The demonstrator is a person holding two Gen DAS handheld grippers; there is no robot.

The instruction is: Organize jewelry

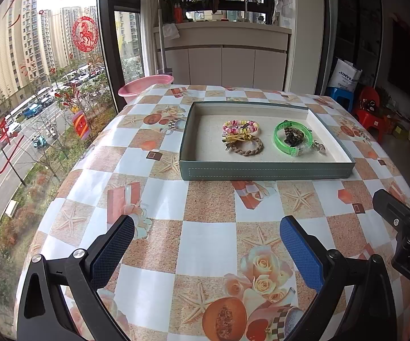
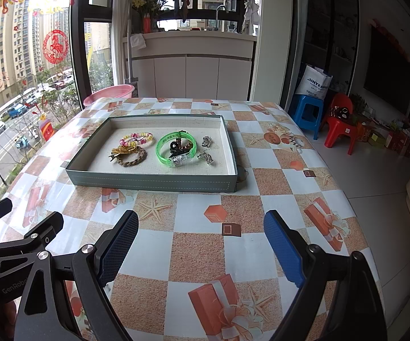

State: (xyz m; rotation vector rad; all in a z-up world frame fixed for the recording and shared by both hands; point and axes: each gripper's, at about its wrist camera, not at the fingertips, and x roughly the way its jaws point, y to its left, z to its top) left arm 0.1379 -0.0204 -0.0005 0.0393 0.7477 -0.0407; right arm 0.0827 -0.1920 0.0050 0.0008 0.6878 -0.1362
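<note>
A shallow grey-green tray [image 1: 264, 170] [image 2: 151, 181] stands on the table ahead of both grippers. In it lie a pink-yellow bead bracelet [image 1: 240, 126] [image 2: 136, 137], a braided brown bracelet [image 1: 246, 147] [image 2: 132, 157] with yellow cord, a green bangle [image 1: 290, 137] [image 2: 176, 149] around a dark clip, and small silver charms [image 2: 206, 149] [image 1: 320, 147]. My left gripper [image 1: 207, 241] is open and empty, low over the table, well short of the tray. My right gripper [image 2: 202, 238] is open and empty, also short of the tray.
The table [image 1: 210, 244] has a checked tablecloth. A pink basin [image 1: 145, 83] sits past its far left corner by the window. A blue stool [image 2: 307, 113] and red chair [image 2: 341, 130] stand on the floor to the right. The right gripper's body [image 1: 403, 227] shows at right.
</note>
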